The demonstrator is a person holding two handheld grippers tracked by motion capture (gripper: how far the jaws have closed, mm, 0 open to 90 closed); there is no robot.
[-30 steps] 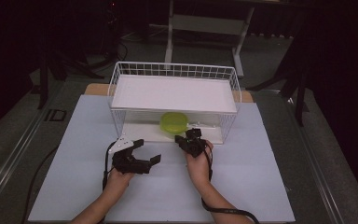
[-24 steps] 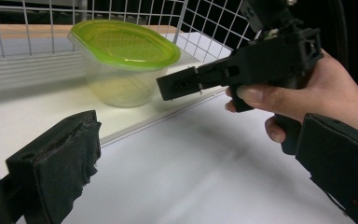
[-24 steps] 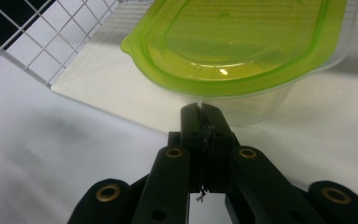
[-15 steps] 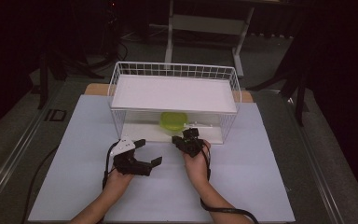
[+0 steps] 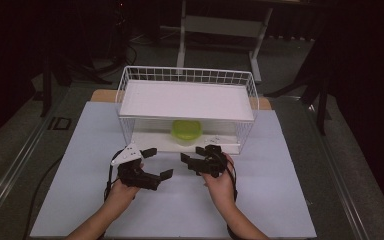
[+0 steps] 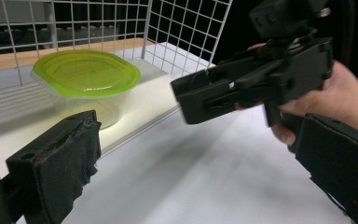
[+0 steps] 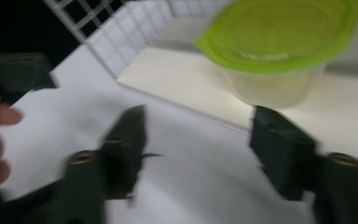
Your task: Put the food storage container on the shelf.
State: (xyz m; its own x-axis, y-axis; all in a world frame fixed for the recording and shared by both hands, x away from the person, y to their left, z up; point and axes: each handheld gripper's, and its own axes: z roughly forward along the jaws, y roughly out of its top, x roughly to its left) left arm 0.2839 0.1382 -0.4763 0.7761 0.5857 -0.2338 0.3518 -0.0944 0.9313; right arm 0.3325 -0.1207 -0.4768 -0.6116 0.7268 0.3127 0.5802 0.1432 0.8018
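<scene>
The left gripper [image 5: 157,162] and the right gripper [image 5: 197,157] both have their jaws apart and hold nothing, above the white table [image 5: 280,200]. Just beyond them, a clear container with green lid [image 5: 187,131] stands inside the wire basket [image 5: 187,75].

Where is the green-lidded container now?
In the high view, the container sits on the lower level of the wire rack, under the white shelf, beyond both grippers.

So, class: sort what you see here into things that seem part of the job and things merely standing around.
Likely in play (a guess):
- clear plastic tub with green lid
- white wire basket rack
- left gripper, open
- right gripper, open

Standing around:
- pale metal table frame behind
- black cable on the floor
</scene>
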